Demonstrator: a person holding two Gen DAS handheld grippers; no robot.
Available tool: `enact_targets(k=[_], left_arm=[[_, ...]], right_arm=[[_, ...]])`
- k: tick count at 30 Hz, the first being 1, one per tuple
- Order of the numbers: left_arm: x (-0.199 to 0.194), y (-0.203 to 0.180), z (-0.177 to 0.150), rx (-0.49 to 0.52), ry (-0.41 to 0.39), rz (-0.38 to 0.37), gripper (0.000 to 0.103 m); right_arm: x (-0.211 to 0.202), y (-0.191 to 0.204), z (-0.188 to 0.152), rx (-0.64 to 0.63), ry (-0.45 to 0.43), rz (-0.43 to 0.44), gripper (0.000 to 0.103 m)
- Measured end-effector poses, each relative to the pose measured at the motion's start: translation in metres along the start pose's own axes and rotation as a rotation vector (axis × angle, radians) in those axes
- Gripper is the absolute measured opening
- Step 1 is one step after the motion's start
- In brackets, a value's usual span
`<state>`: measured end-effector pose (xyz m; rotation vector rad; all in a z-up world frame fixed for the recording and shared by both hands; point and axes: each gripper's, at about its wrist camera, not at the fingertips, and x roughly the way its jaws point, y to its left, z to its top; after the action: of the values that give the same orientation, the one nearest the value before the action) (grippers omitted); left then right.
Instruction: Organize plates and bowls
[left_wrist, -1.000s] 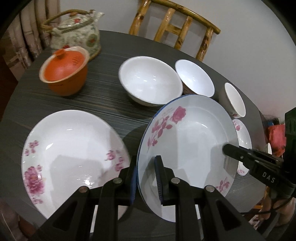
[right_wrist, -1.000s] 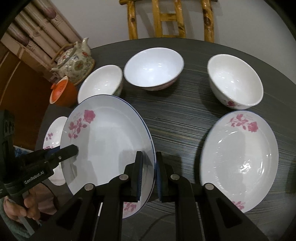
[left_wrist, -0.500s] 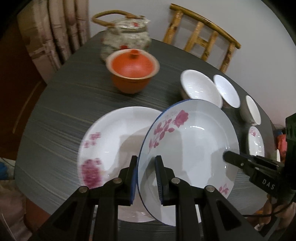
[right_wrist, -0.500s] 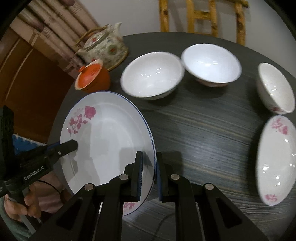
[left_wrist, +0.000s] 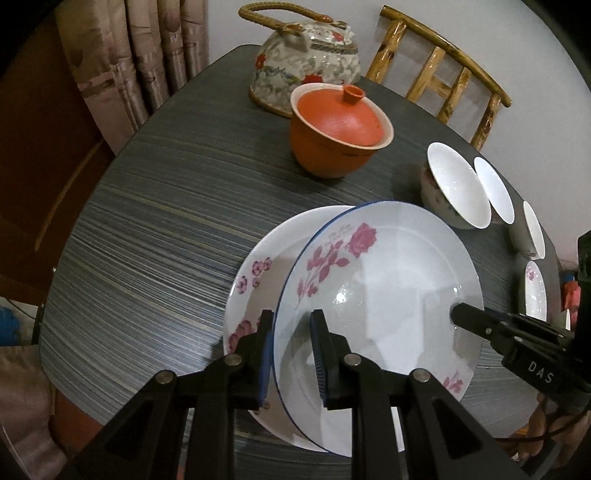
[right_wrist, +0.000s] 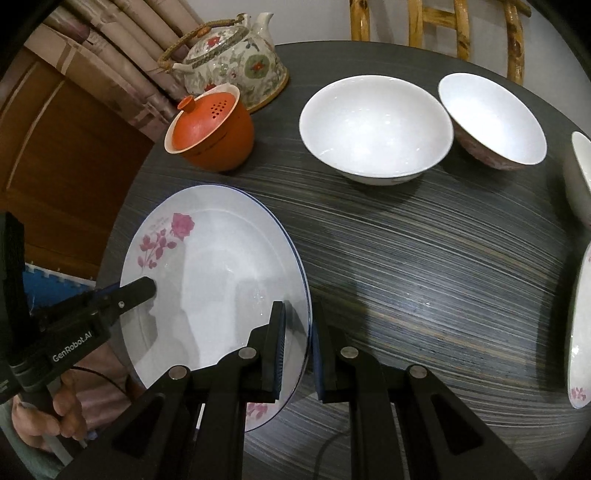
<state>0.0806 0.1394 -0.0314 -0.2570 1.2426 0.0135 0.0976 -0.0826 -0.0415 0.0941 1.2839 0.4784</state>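
Note:
A white plate with a blue rim and a red rose (left_wrist: 388, 288) hangs between both grippers. My left gripper (left_wrist: 291, 332) is shut on its near-left rim. My right gripper (right_wrist: 298, 321) is shut on the opposite rim of the same plate (right_wrist: 214, 280). The held plate sits slightly tilted over a second white plate with pink flowers (left_wrist: 255, 280), which lies on the dark table (left_wrist: 166, 229) and is mostly covered. Three white bowls (right_wrist: 373, 125) (right_wrist: 491, 114) (right_wrist: 580, 173) stand in a row at the back.
An orange lidded cup (left_wrist: 340, 133) and a flowered teapot (left_wrist: 306, 62) stand behind the plates. Another rose plate (right_wrist: 580, 332) lies at the right edge. A bamboo chair (left_wrist: 443, 74) is behind the table. A curtain hangs at the left.
Both grippers have carried the blue-rimmed plate leftward across the table. It was beside the pink-flowered plate and now overlaps most of it. The grips have not changed.

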Motion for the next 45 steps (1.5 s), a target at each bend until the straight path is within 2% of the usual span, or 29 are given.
enact_targets(k=[19,45], left_arm=[[0.016,0.008,-0.001,-0.013,0.019,0.006,0.021],[0.016,-0.002,-0.001,0.063,-0.014,0.062,0.024]], right_arm=[[0.012,0.012,-0.002,-0.012,0.014,-0.045,0.014],[0.022,0.026,-0.008,-0.052,0.013,-0.068,0.021]])
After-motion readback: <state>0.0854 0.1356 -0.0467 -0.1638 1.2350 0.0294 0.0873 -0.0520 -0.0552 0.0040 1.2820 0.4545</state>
